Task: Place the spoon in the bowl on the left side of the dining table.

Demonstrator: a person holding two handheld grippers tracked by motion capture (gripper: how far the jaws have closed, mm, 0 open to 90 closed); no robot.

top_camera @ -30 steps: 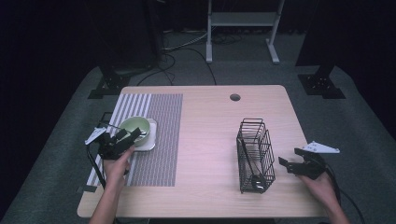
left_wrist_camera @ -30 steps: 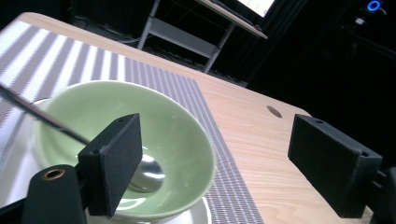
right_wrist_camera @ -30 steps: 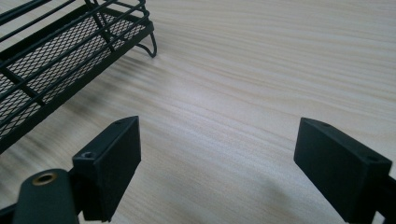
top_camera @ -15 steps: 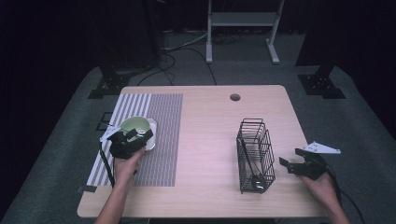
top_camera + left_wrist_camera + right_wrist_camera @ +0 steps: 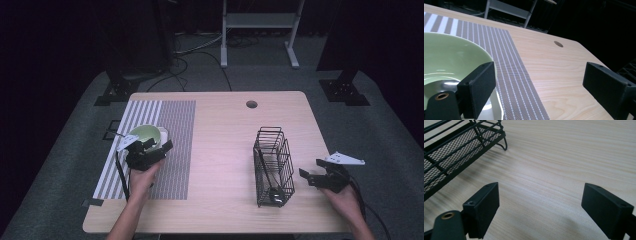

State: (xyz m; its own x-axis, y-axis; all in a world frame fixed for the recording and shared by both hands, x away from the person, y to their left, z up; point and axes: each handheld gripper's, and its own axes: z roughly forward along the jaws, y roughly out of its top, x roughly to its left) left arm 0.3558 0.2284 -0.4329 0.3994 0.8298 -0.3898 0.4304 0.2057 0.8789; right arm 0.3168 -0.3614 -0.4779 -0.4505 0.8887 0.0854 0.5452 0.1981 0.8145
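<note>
A pale green bowl (image 5: 145,134) stands on the striped mat (image 5: 177,125) at the table's left. My left gripper (image 5: 159,145) sits just in front of it, open; its jaws have been opening over the last second. In the left gripper view the bowl (image 5: 451,57) lies behind the left-hand jaw. The bowl's wall edges past that jaw into the gap of the gripper (image 5: 549,85), untouched by either pad. My right gripper (image 5: 311,170) rests open over bare wood at the right, beside a black wire rack (image 5: 272,165). Nothing lies between the right gripper's (image 5: 544,205) jaws.
The wooden table (image 5: 225,130) has a round cable hole (image 5: 251,104) near its far edge. The wire rack (image 5: 454,150) stands left of my right gripper in the right gripper view. Dark floor and stand legs surround the table.
My left hand has moved right across the mat, up to the bowl's near side. The bowl, the rack and the right hand have kept still.
</note>
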